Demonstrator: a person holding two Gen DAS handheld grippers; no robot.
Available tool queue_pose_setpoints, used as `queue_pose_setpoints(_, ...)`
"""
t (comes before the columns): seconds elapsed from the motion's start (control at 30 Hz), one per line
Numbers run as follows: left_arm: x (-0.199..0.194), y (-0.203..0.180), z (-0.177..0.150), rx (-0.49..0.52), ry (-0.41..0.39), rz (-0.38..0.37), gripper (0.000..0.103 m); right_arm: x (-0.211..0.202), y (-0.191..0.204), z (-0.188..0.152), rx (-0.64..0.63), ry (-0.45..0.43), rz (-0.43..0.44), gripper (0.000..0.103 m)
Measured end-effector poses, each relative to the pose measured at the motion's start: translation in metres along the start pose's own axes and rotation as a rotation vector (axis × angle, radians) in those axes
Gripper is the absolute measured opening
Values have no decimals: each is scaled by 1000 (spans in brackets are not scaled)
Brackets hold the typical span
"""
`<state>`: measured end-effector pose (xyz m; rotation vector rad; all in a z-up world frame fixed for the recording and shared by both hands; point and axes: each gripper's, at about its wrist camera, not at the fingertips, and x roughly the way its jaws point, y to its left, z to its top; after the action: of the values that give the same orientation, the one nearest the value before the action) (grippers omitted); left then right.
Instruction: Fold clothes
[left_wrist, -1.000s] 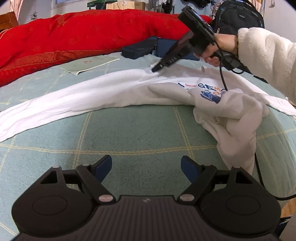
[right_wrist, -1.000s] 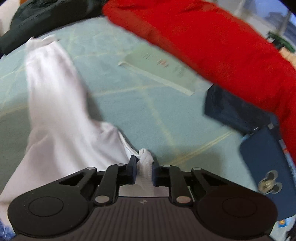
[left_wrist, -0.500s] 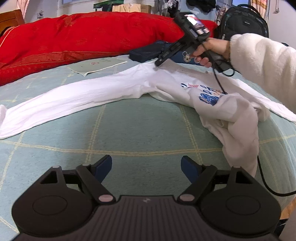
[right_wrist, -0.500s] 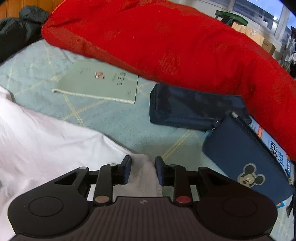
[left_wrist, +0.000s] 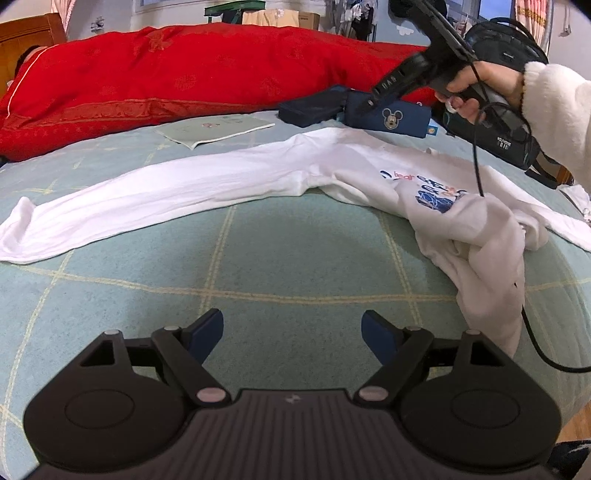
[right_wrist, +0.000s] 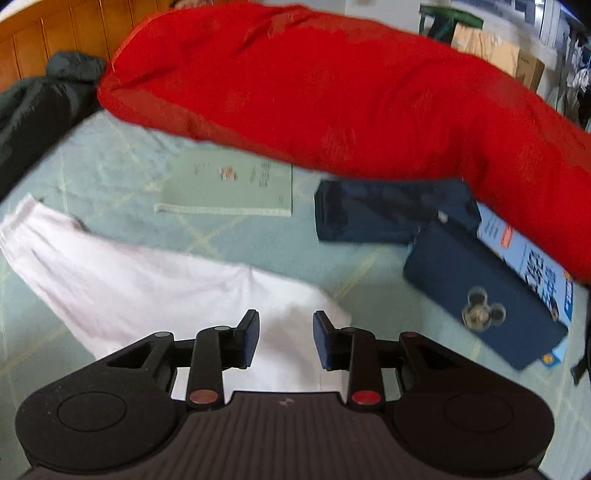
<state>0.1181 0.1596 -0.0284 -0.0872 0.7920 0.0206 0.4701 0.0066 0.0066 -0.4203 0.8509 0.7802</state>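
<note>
**Two grippers above a white shirt on the bed**

Two sets of jaws, neither grasping cloth; left gripper (left_wrist: 291, 332) spread wide over bare green bedspread (left_wrist: 295, 258); right gripper (right_wrist: 283, 338) lifted over the white shirt (left_wrist: 258, 177), jaws opening, nothing between them; shirt sprawled across the bed, one sleeve stretched left, body bunched right; red quilt (right_wrist: 332, 92), notebook (right_wrist: 229, 184) and navy pouch (right_wrist: 480, 295) beyond.
</note>
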Motion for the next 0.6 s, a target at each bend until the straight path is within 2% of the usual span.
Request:
queue_pose_setpoints(0.1,-4,6,-1,-21,-5,16,82,-3,-5,-7,-2,14,-48,37)
queue_pose_setpoints(0.23,-3,9,-4,-24,2,20,82,-8,-34,-23,21,19,-148,37)
queue_pose_setpoints(0.4,-1,6,-6,-17,12,6,82,2,-65,-56,23,92,-201,39)
queue_pose_setpoints(0.5,0,4,-5,-11,16,4,82,2,-80,-70,47,96,-185,45)
queue_pose_setpoints(0.6,2,2,-4,-8,18,2,82,3,-90,-81,65,105,-156,46)
